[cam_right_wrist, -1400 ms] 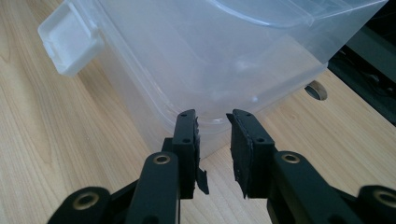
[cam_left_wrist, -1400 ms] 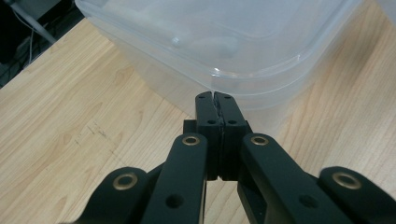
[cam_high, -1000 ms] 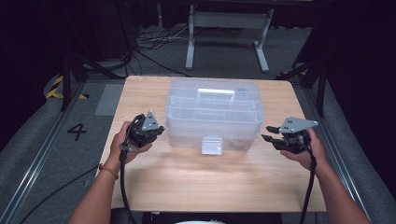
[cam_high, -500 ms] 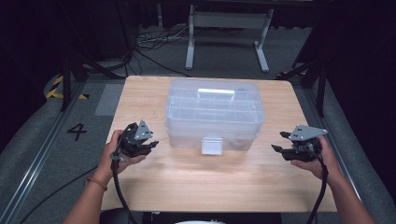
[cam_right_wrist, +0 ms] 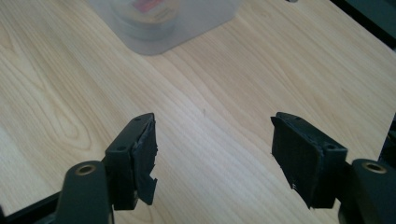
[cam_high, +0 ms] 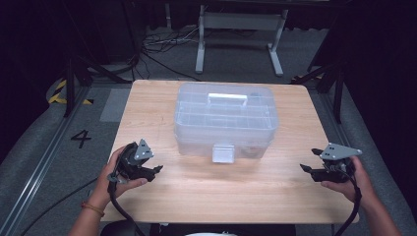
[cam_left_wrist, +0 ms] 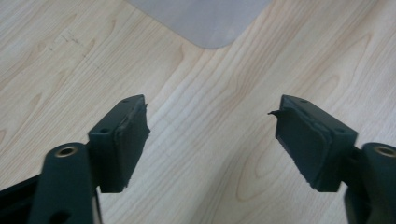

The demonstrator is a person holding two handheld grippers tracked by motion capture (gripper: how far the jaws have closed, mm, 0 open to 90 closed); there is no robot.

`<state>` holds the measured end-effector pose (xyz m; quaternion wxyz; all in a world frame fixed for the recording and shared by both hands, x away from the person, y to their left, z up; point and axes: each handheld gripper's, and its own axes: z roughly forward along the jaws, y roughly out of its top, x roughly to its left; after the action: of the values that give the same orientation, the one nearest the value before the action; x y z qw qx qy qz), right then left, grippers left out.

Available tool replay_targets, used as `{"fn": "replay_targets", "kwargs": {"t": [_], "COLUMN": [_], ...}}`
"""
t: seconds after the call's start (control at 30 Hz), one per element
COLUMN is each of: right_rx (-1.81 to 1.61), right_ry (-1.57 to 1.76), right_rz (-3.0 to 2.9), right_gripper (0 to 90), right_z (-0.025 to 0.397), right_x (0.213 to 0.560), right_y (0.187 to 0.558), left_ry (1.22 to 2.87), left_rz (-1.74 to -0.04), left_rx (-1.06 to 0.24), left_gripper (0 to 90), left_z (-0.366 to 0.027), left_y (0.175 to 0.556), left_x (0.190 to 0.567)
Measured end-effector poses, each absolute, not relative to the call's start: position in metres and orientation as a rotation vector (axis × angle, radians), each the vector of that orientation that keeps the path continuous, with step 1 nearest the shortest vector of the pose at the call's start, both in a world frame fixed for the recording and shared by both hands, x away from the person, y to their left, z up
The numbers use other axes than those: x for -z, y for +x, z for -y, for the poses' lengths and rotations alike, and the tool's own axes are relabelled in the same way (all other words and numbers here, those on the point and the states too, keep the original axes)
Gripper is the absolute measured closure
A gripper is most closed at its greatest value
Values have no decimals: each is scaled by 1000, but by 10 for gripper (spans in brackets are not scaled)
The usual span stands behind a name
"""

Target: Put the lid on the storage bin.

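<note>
A clear, round-cornered plastic box (cam_high: 226, 120) with a flat latch sat mid-table on pale grained wood (cam_high: 221, 196), while the left gripper (cam_high: 155, 169) and right gripper (cam_high: 306, 168) rested apart from it, matte black jaws spread, empty.

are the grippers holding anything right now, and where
Nothing is held. The left gripper and right gripper are both open over bare table, apart from the clear plastic box.
</note>
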<state>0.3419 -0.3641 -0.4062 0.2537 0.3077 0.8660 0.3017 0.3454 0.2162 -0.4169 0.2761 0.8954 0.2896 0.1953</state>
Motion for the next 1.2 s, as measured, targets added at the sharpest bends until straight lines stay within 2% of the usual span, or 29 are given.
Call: {"fn": "replay_targets", "kwargs": {"t": [0.2, 0.37, 0.53, 1.0, 1.2], "right_rx": [-844, -849, -837, -855, -983], "right_ry": [867, 899, 953, 1107, 1189], "right_rz": [-2340, -2332, -2327, -2315, -2242], "right_gripper": [285, 271, 253, 231, 210], "right_z": [378, 385, 394, 411, 420], "right_x": [417, 426, 442, 477, 488], "right_y": [331, 327, 324, 318, 322], "left_ry": [2411, 2488, 2482, 2282, 2236], "left_rz": [-741, -731, -762, -864, -914], "left_rx": [-492, -560, -576, -415, -356], "left_gripper": [190, 179, 179, 163, 143], "left_z": [-216, -215, -220, -245, -250], "left_y": [332, 325, 319, 319, 323], "left_x": [424, 442, 463, 479, 483]}}
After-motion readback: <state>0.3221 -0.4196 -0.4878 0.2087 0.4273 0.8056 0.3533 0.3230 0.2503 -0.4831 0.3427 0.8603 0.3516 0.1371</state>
